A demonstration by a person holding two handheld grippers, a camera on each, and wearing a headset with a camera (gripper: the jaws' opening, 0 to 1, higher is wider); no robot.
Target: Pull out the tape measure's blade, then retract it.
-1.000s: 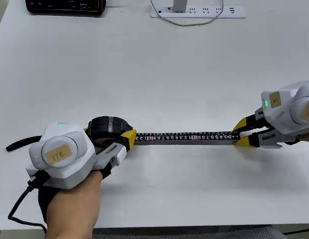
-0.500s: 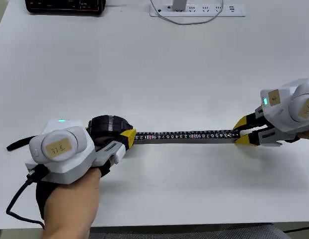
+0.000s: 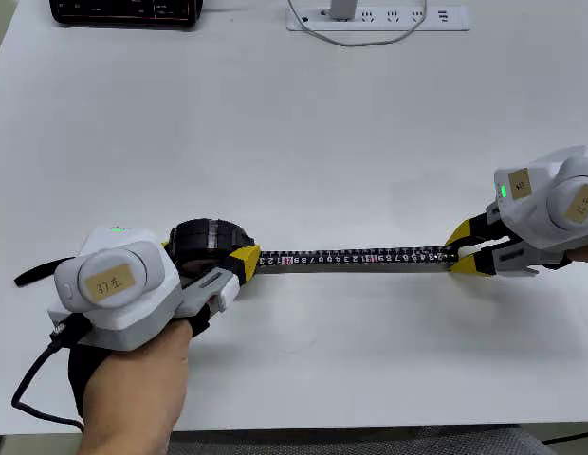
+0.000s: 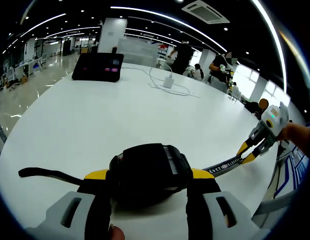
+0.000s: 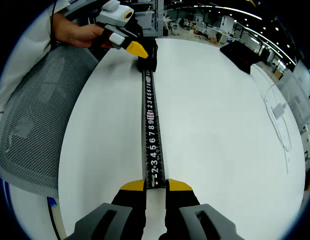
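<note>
Black tape measure case (image 3: 209, 245), lower left in the head view, clamped between my left gripper's (image 4: 150, 176) jaws. Blade (image 5: 150, 120) extended to mid right, tip pinched by my right gripper (image 5: 156, 186). Pull-out apparently done; retraction remains.

Little has moved. My left gripper (image 3: 207, 254), clamped on the tape measure's case (image 4: 147, 167), has drifted slightly away from me across the worktop (image 3: 303, 142). My right gripper (image 3: 457, 254), pinching the blade (image 3: 351, 257) tip, sits a touch nearer the case than a second ago.
</note>
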